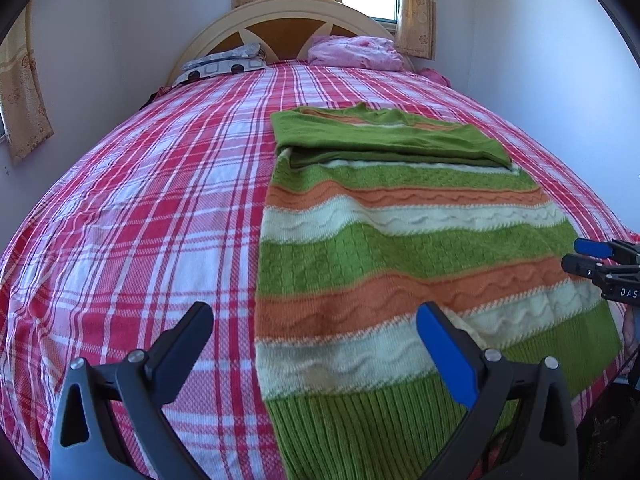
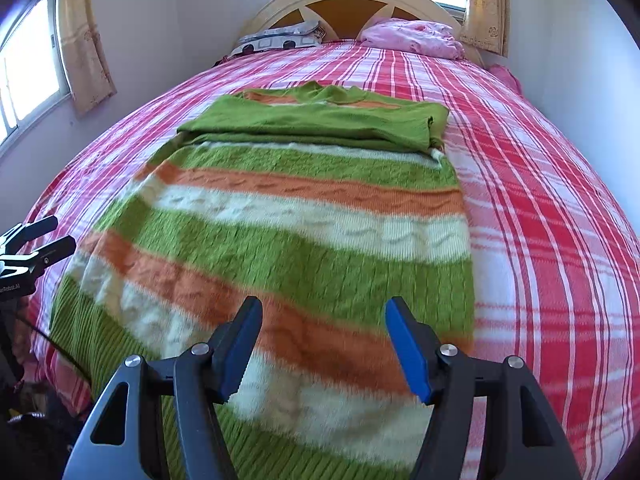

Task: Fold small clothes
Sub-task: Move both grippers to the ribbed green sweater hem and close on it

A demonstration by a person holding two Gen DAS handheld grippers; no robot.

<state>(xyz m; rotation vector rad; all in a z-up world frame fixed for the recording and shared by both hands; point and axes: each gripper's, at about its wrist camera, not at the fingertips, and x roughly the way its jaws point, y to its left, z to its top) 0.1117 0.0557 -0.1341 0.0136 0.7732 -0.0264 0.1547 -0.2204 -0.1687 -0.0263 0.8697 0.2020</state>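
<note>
Plaid bed [image 1: 140, 208] carries the striped sweater [image 1: 400, 248], sleeves folded across its far end, near hem cut off behind the left tool [image 1: 316, 344] and right tool [image 2: 324, 348], both open and empty.

Sweater [image 1: 404, 248] lies flat on the bed [image 1: 140, 216], hem toward the near edge, its sleeves [image 1: 384, 140] folded across the chest at the far end. Two pillows [image 1: 224, 63] [image 1: 354, 53] sit against the headboard [image 1: 280, 20], well behind the sweater. Left gripper [image 1: 314, 336] hangs over the sweater's near left corner, right gripper [image 2: 324, 344] above its hem.
</note>
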